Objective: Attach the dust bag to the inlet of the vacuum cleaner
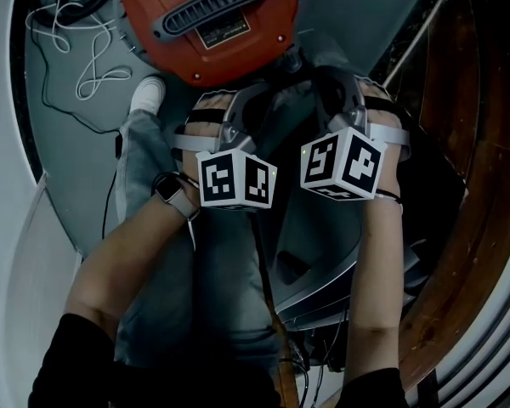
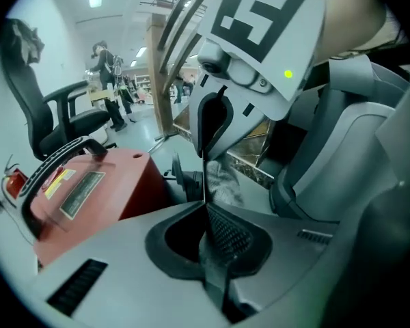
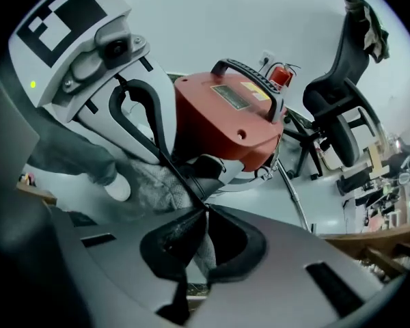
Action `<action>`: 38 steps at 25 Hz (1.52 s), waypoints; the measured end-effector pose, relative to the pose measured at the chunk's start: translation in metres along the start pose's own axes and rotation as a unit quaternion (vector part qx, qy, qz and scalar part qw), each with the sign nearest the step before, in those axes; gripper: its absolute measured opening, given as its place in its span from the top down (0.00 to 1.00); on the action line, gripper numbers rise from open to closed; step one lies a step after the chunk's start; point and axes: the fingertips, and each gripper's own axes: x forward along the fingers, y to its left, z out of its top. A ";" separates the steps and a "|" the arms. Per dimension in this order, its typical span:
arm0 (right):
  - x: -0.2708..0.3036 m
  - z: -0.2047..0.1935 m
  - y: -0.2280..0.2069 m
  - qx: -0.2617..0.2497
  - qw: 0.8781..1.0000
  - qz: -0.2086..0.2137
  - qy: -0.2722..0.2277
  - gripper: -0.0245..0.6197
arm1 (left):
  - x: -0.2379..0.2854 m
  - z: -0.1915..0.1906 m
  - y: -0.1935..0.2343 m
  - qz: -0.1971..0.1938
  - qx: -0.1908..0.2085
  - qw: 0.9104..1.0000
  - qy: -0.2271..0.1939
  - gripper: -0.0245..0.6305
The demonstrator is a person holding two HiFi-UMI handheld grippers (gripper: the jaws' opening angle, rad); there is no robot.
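The red vacuum cleaner (image 1: 208,15) sits on the floor at the far side, just beyond the person's knees, its black carry handle on top. The grey cloth dust bag (image 3: 147,183) hangs bunched in front of it, near the machine's near face. The left gripper (image 2: 205,203) has its jaws pinched together on a thin edge of that cloth, and the right gripper (image 3: 205,210), just beside it, is likewise clamped tight with pale fabric caught between its pads. The black round inlet (image 3: 206,173) juts out of the cleaner right behind the bag. Judging by this, the bag is gripped and brought up to the inlet but not yet seated; slipping its mouth over the port remains.
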 end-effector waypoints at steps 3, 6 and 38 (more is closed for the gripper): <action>0.001 0.004 -0.002 0.003 1.000 -0.003 0.005 0.91 | -0.002 -0.001 0.007 -0.003 -0.019 1.000 0.007 0.93; 0.006 0.002 -0.006 0.027 1.000 -0.001 0.004 0.90 | 0.004 -0.002 0.010 -0.005 -0.027 1.000 0.009 0.93; -0.170 0.016 -0.050 0.378 0.917 -0.105 -0.079 0.90 | -0.136 0.109 0.050 -0.063 -0.001 0.997 -0.034 0.93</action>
